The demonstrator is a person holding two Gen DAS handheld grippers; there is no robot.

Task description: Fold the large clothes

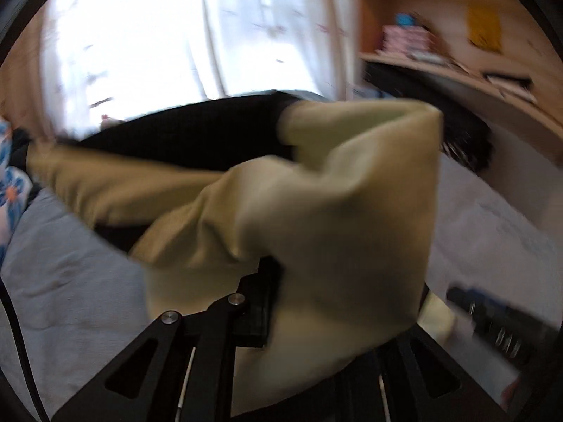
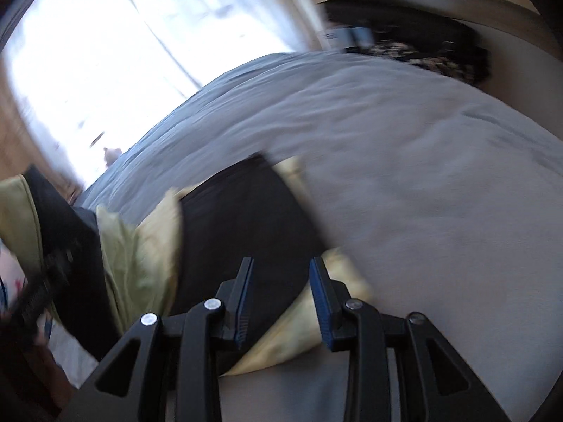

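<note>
While the pale yellow-and-black garment (image 1: 316,211) hangs bunched above the grey-blue bed (image 1: 63,281), a thick fold of its yellow cloth is clamped in the nearly closed left hand-held gripper (image 1: 271,302), draping over and hiding one finger. From that pinch a yellow sleeve stretches away across the bed, with the black part behind it. In the right wrist view the rest of the garment (image 2: 246,225) lies flat on the bed (image 2: 422,176). Over it, the right hand-held gripper (image 2: 281,299) has its jaws partly apart; whether the blue pads (image 2: 244,302) press the cloth cannot be told. Beyond the bed stand a bright curtained window (image 1: 176,35) and wooden shelves (image 1: 440,17).
</note>
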